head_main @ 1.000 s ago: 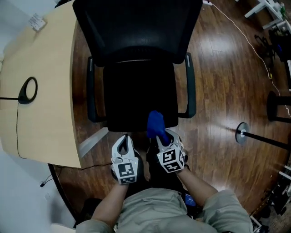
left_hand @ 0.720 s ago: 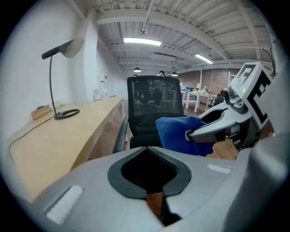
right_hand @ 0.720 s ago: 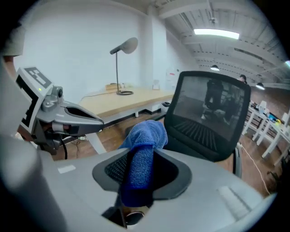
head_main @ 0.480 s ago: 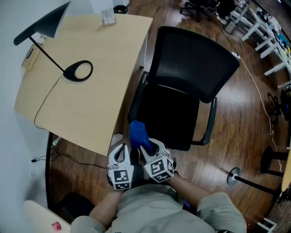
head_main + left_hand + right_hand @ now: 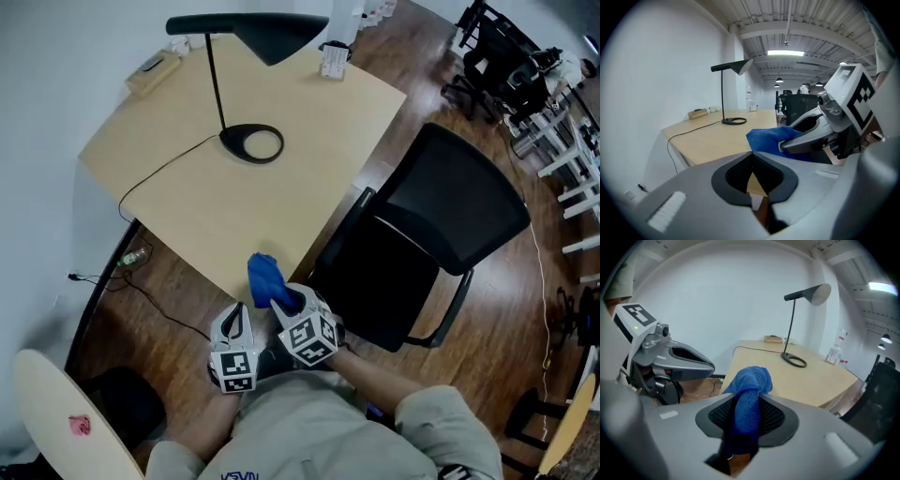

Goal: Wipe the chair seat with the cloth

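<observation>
The black office chair (image 5: 403,272) stands to the right in the head view, its seat bare, and its edge shows in the right gripper view (image 5: 882,390). My right gripper (image 5: 284,302) is shut on a bunched blue cloth (image 5: 264,277), which sticks up from between its pads (image 5: 746,394). It hangs over the near corner of the wooden desk (image 5: 281,202), left of the chair. Close on its left is my left gripper (image 5: 234,323), its pads meeting with nothing between them (image 5: 751,174). The left gripper view shows the right gripper (image 5: 813,136) and the blue cloth (image 5: 768,139) beside it.
A black desk lamp (image 5: 251,142) with its cable stands on the desk, and small boxes (image 5: 155,64) lie at the desk's far edge. More chairs and white frames (image 5: 525,84) stand at the back right. A pale round board (image 5: 56,422) lies at the lower left.
Both grippers have swung from the chair seat's front edge to the desk corner on its left and risen. The blue cloth stayed in the right gripper. The chair now lies to the right.
</observation>
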Demonstrator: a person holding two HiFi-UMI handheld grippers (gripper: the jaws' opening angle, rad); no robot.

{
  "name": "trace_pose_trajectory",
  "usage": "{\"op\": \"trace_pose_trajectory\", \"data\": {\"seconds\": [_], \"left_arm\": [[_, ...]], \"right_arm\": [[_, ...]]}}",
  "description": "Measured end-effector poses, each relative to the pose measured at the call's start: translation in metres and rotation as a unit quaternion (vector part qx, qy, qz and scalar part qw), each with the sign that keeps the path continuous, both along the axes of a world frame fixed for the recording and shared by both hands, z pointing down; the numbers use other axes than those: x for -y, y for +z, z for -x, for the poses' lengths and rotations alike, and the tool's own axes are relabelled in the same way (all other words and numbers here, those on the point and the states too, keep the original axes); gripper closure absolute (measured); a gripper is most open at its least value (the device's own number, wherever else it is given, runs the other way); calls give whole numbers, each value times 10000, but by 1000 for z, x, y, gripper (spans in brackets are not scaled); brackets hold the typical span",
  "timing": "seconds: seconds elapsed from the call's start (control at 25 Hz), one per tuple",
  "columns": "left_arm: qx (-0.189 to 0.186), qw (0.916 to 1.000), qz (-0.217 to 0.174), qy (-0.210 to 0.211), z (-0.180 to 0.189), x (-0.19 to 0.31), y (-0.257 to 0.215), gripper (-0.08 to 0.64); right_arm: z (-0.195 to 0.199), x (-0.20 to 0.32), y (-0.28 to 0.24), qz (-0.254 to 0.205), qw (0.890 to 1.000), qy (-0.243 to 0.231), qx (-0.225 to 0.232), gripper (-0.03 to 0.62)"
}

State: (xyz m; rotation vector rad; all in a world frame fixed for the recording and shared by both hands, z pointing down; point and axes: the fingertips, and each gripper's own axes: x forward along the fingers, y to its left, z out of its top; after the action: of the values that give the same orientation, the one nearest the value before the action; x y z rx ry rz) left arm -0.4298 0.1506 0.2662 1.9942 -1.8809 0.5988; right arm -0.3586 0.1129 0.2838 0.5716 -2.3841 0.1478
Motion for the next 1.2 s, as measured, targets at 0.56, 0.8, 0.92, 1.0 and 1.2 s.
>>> {"op": "trace_pose_trajectory", "data": {"seconds": [0.56, 0.8, 0.92, 1.0, 1.2], "left_arm": [[-21, 9990, -51, -449, 64, -31, -16, 555], [-43, 9997, -171, -155, 64, -18, -24, 554], [-106, 9995, -219, 207, 49, -1, -32, 554], [-172, 9981, -263, 532, 29, 10, -41, 554], [-517, 9778, -550, 1953, -64, 46, -75, 554]], "right_arm": [[58, 15, 63, 617, 9948, -214, -783, 426], [46, 9, 37, 573, 9965, -135, -601, 408], [13, 9, 10, 469, 9979, 130, -429, 408], [-17, 10, -15, 337, 9981, 482, -202, 435], [-123, 26, -97, -354, 9734, 2171, 649, 550]]}}
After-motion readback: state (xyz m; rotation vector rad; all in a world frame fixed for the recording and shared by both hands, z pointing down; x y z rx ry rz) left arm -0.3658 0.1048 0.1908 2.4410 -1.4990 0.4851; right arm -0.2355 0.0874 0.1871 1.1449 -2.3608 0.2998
